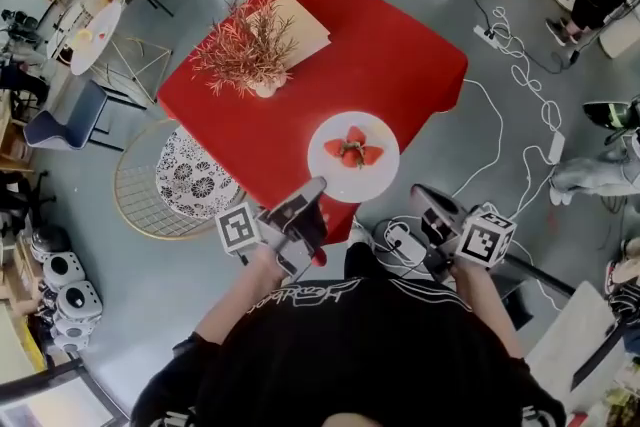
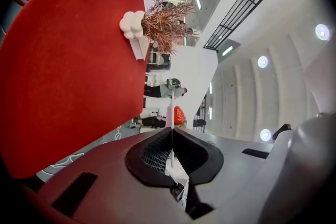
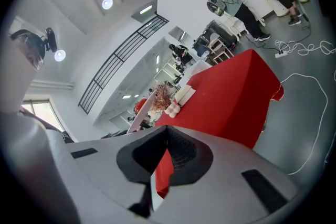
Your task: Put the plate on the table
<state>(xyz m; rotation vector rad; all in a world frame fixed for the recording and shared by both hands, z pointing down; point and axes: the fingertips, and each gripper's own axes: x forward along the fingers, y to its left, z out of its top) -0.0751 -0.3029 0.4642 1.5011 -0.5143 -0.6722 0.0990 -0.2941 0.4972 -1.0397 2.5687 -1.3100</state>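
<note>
Open hall, grey floor (image 1: 130, 295), red table (image 1: 400, 55) mid-frame. Plant (image 1: 245, 45) sits on the far left of the top, well apart from the work, so no issue there. Left gripper (image 1: 315, 190) is clamped on the near-left rim of the white plate (image 1: 382, 173); its own view shows the rim edge-on, pinched between the pads. The plate is roughly level over the table's near edge, with strawberries (image 1: 352, 150) loose on it. The left gripper view suggests a gap between plate and table top, so it is probably not down yet; the head view can't confirm contact. Main risk: a single pinch on a thin rim with the load hanging off it, so the plate could pivot in the pads, dump the berries or slip out. Second risk: releasing this close to the edge could leave part of the plate overhanging, and it tips to the floor. Coming down tilted would land one rim first and roll the fruit. Right gripper (image 1: 425, 200) hangs off the table to the right, jaws together on nothing, so no backup support. Cables (image 1: 520, 105) on the floor further right are a snag risk if the person steps round.
</note>
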